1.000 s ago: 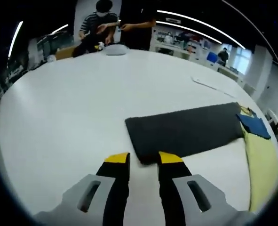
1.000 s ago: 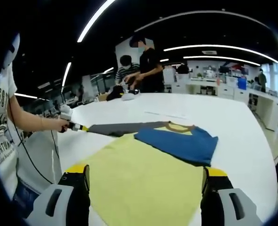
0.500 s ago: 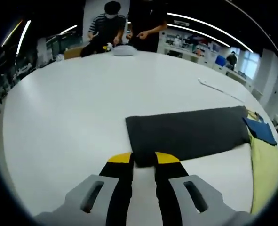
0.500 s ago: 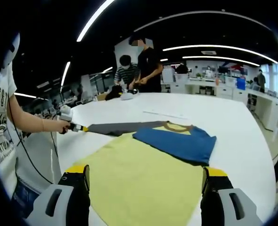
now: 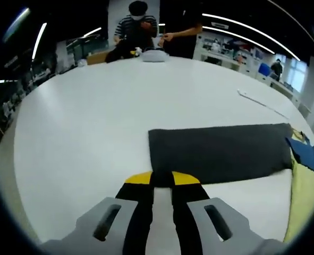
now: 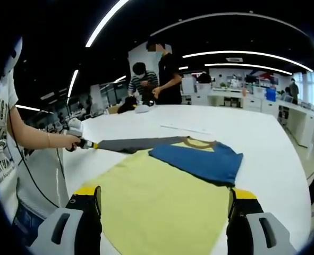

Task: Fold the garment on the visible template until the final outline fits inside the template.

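The garment lies spread on the white table (image 5: pixel 87 106). Its dark grey sleeve (image 5: pixel 220 151) stretches out flat, and my left gripper (image 5: pixel 162 179) is shut on that sleeve's near corner. In the right gripper view the same grey sleeve (image 6: pixel 133 143) runs left to the left gripper (image 6: pixel 87 143), held in a hand. A blue sleeve (image 6: pixel 196 162) is folded over the yellow body (image 6: pixel 162 204); both also peek in at the edge of the left gripper view, blue sleeve (image 5: pixel 305 151) and yellow body (image 5: pixel 303 196). My right gripper (image 6: pixel 164 194) hovers open and wide above the yellow body, holding nothing.
Two people (image 5: pixel 146 24) work at the table's far end beside a pale bundle (image 5: pixel 155 54). A thin white strip (image 5: pixel 263 101) lies beyond the garment. The person holding the grippers (image 6: pixel 8 159) stands at the table's left edge.
The left gripper's jaws have narrowed from apart to shut on the grey sleeve's corner, and its camera has moved in slightly. The right gripper has stayed still and open.
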Available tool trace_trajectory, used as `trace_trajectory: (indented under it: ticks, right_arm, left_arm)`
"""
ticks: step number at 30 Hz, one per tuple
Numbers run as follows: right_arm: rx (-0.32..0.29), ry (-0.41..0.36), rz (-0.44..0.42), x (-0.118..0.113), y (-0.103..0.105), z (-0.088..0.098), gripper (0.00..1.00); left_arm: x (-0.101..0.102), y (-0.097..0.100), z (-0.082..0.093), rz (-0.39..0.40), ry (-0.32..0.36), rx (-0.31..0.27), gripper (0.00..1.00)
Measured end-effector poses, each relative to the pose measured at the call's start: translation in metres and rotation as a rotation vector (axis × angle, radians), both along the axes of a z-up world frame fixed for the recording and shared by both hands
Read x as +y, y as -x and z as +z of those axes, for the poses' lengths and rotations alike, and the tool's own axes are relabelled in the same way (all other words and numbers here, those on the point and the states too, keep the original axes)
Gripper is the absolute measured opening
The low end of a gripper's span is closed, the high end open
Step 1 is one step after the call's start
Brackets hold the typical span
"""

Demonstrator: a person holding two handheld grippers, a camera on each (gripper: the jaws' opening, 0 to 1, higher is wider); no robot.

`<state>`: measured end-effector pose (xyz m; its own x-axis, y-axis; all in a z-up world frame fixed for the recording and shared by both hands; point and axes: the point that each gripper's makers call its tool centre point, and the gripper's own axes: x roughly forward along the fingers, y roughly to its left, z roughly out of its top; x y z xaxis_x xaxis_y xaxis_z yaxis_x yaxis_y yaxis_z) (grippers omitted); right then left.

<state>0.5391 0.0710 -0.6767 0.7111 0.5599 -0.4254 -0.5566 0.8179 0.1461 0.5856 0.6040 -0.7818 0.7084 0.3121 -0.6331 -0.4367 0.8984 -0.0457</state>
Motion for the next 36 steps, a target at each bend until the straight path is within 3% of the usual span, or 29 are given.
trace_trajectory:
  ticks: [6, 13, 26, 36]
  right_arm:
    - [-0.002, -0.002, -0.003, -0.001, -0.001, 0.001, 0.99]
    - [-0.002, 0.001, -0.004, -0.002, -0.002, 0.002, 0.99]
    - [-0.010, 0.000, 0.007, 0.000, -0.002, 0.006, 0.99]
    - [-0.012, -0.006, 0.021, 0.003, 0.003, 0.007, 0.99]
  left_arm:
    - [0.000, -0.001, 0.001, 0.051, 0.065, -0.036, 0.03]
    - [-0.004, -0.002, 0.001, 0.035, 0.085, -0.049, 0.01]
    - [-0.014, -0.002, 0.015, -0.012, 0.064, -0.057, 0.00]
    - [-0.021, -0.011, 0.033, -0.055, 0.053, -0.102, 0.00]
